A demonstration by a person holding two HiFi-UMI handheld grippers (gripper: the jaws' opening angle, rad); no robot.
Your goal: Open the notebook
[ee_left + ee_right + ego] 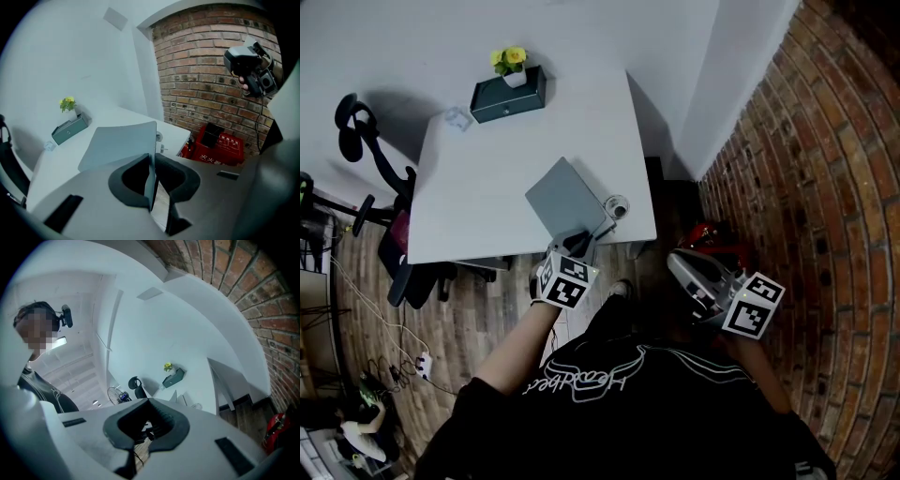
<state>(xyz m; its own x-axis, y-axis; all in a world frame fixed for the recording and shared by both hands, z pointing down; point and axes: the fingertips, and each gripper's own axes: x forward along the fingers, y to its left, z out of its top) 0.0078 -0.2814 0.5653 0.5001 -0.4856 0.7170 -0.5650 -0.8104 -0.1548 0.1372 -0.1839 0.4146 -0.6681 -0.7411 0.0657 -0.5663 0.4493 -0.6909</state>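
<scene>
A grey notebook (567, 197) lies on the white table (478, 197) near its front right corner. My left gripper (578, 242) reaches over the table's near edge and is shut on the near edge of the notebook's cover. In the left gripper view the cover (119, 143) rises at a slant off the table and runs between the pads of the left gripper (153, 164). My right gripper (680, 267) hovers off the table to the right, above the floor, with nothing in it. In its own view the right gripper (150, 404) has its pads together.
A dark green box (508, 96) with a pot of yellow flowers (509, 58) stands at the table's far edge. A small round clear object (619, 206) sits right of the notebook. An office chair (370, 141) is on the left. A red box (218, 143) stands by the brick wall (806, 169).
</scene>
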